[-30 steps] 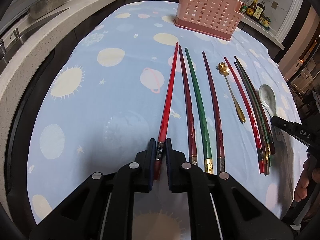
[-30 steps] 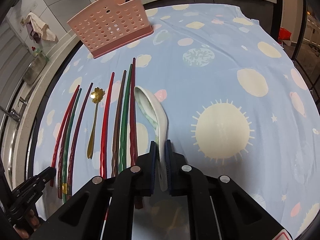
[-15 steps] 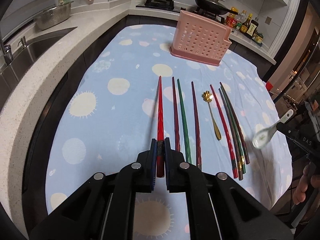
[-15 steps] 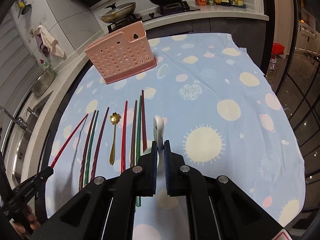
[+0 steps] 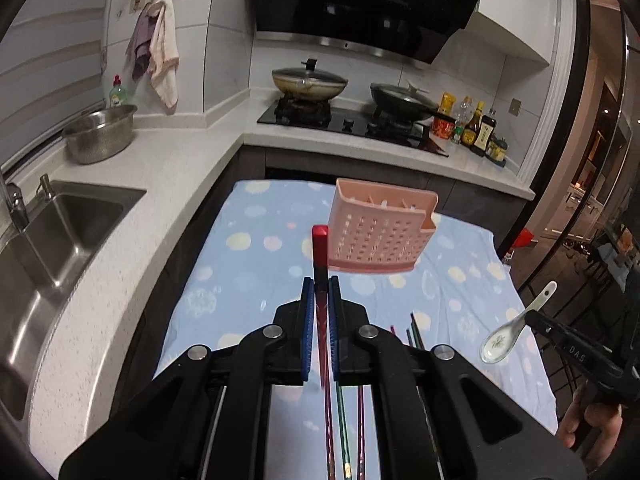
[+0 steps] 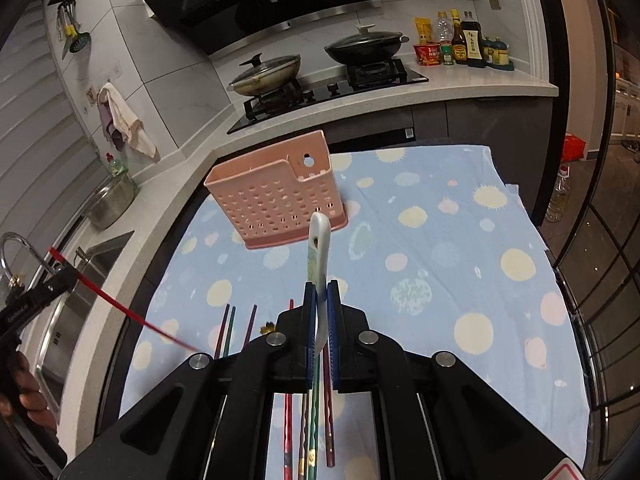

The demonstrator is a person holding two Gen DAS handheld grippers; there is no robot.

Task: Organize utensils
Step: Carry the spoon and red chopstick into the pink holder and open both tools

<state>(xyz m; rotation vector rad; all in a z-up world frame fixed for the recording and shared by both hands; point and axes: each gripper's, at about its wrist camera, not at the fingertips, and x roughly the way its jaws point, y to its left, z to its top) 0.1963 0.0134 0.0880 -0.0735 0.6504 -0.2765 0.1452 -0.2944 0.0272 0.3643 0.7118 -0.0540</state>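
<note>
Above the tablecloth [image 5: 248,264], both grippers tilt downward: left gripper [image 5: 320,280] fingers pinching a red chopstick [image 5: 320,248], right gripper [image 6: 321,286] a seemingly ceramic spoon [image 6: 319,248].

Each camera sits on a handheld gripper and looks forward along its two fingers, tilted down over a table with a blue cloth [image 5: 256,264]. The left view faces the pink basket [image 5: 380,236] and the stove [image 5: 344,120] beyond. The right view looks from the other side. Both share the basket [image 6: 276,200], cloth, stove and sink [image 5: 48,240].

"DAS" on right gripper [image 5: 538,318]
</note>
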